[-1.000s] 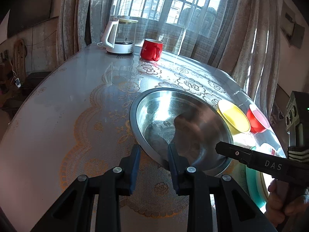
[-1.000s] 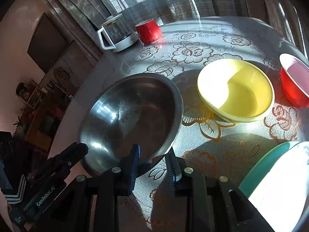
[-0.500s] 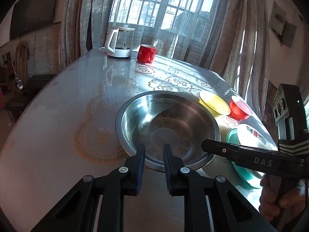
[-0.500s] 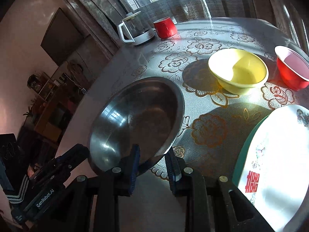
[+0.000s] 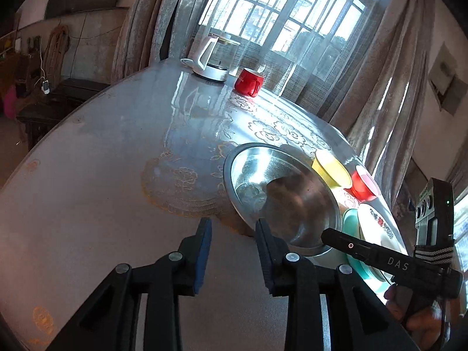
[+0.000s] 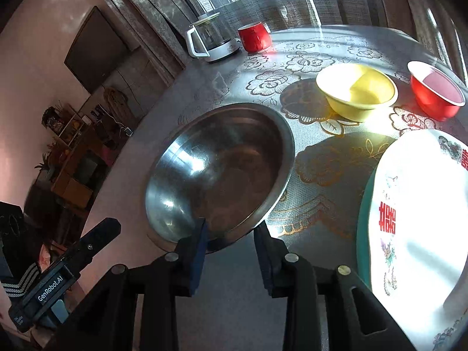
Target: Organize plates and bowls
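Both grippers backed off toward near table edge, steel basin now farther ahead. Left gripper (image 5: 231, 237) jaws opening, nothing between. Right gripper (image 6: 231, 237) jaws opening, straddling near rim of steel basin (image 6: 222, 169), pads apparently clear: likely just released. Basin on table (image 5: 102, 175), left of yellow bowl (image 6: 355, 90), red bowl (image 6: 435, 93) and stacked plates (image 6: 415, 219).

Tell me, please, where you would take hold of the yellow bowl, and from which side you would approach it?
Grip the yellow bowl by its thin rim, on the near side facing the right gripper. It sits upright and apart from the red bowl and steel basin, so one pad could probably slip inside and one outside the wall.
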Demonstrator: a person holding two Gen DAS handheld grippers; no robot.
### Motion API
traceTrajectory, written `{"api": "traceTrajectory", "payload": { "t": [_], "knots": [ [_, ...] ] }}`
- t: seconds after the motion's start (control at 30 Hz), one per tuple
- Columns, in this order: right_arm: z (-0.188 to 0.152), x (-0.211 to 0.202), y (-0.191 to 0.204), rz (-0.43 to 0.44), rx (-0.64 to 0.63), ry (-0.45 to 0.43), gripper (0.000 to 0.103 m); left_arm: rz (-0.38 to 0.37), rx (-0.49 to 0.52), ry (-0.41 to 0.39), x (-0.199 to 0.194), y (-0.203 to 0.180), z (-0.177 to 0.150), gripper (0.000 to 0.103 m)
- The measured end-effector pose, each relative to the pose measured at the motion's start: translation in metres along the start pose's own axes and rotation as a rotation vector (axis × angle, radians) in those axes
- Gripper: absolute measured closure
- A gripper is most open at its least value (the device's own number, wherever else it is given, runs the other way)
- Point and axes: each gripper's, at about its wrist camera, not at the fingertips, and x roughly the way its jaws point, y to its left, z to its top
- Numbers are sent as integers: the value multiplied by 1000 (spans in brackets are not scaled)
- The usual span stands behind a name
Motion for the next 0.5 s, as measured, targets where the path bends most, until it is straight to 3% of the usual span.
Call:
{"api": "traceTrajectory", "payload": {
  "t": [0.13, 0.27, 0.37, 0.47, 0.5],
  "knots": [
    [0, 4, -4, 29, 43, 1, 67, -22, -19, 16, 11, 2, 9, 62],
    [-2, 4, 0, 11, 32, -15, 67, -50, -34, 52, 30, -2, 19, 61],
    [0, 6, 2, -12, 22, -35, 67, -65, -43, 90, 48, -6, 25, 65],
    [-2, 6, 1, -38, -2, -58, 67, -11, 16, 78, 53, -11, 24, 86],
    [-3, 4, 0, -35, -2, -66, 68, -15, 22, 75, 51, -9, 21, 86]
  ]
}}
